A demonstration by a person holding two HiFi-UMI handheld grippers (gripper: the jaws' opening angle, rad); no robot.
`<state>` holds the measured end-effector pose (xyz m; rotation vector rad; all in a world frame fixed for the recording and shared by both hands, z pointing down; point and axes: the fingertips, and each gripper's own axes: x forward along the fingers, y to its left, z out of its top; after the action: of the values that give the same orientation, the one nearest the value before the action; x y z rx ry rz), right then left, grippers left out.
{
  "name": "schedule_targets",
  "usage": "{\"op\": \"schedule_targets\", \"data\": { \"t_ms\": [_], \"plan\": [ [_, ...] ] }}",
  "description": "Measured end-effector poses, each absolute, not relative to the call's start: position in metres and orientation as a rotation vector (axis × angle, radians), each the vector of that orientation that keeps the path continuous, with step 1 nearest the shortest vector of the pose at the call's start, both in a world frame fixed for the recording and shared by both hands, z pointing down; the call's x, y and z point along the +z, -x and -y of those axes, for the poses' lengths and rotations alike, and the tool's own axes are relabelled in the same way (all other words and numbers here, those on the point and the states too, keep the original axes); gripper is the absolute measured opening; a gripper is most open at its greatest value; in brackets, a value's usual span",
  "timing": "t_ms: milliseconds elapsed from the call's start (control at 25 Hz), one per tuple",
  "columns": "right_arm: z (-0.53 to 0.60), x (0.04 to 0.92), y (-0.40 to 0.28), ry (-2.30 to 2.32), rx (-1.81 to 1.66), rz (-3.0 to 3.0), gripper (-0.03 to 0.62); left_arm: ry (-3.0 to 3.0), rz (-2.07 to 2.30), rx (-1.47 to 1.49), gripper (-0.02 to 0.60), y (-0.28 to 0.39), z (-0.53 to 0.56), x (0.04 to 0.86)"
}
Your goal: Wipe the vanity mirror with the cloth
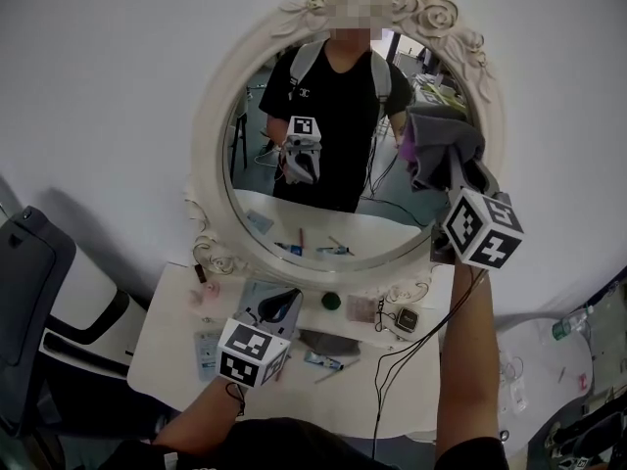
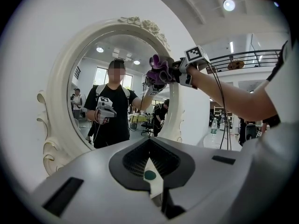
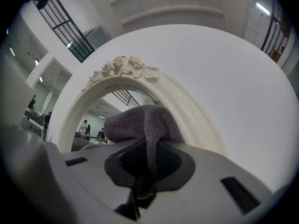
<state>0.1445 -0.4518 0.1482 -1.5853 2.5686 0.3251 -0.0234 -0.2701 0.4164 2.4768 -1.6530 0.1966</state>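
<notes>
1. Head view: the vanity mirror [image 1: 345, 155] hangs upright above the table [image 1: 171, 336], with its long axis running top to bottom. The right gripper [image 1: 455, 182] is raised at the oval's right rim and carries the cloth [image 1: 441, 150] bunched ahead of it. Most of the unwiped glass lies to the cloth's left, so my guess is the stroke goes leftward. The left gripper [image 1: 277, 309] sits low over the table, well apart from the glass. The cloth covers the right jaws here.
2. Left gripper view: the left gripper [image 2: 152, 176] has its jaws pressed together on nothing. The mirror [image 2: 117, 101] lies ahead and above. The cloth [image 2: 159, 73] sits at the frame's inner right edge, in front of the right gripper [image 2: 180, 71].
3. Right gripper view: the right gripper [image 3: 147, 171] is clamped on a fold of the cloth [image 3: 145, 125], and the rest is heaped over the jaws. The mirror [image 3: 100, 108] shows to the left, cut off by the cloth. Whether fabric actually touches glass cannot be made out.
</notes>
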Motion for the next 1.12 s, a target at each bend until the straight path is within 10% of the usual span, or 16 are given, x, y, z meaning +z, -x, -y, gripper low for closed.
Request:
{"op": "schedule_targets", "data": {
  "t_ms": [1120],
  "plan": [
    [0.388, 0.194, 0.153, 1.113, 0.449, -2.902, 0.041, -2.172, 1.960, 0.150, -0.002, 0.139, 0.204, 0.428]
  ]
}}
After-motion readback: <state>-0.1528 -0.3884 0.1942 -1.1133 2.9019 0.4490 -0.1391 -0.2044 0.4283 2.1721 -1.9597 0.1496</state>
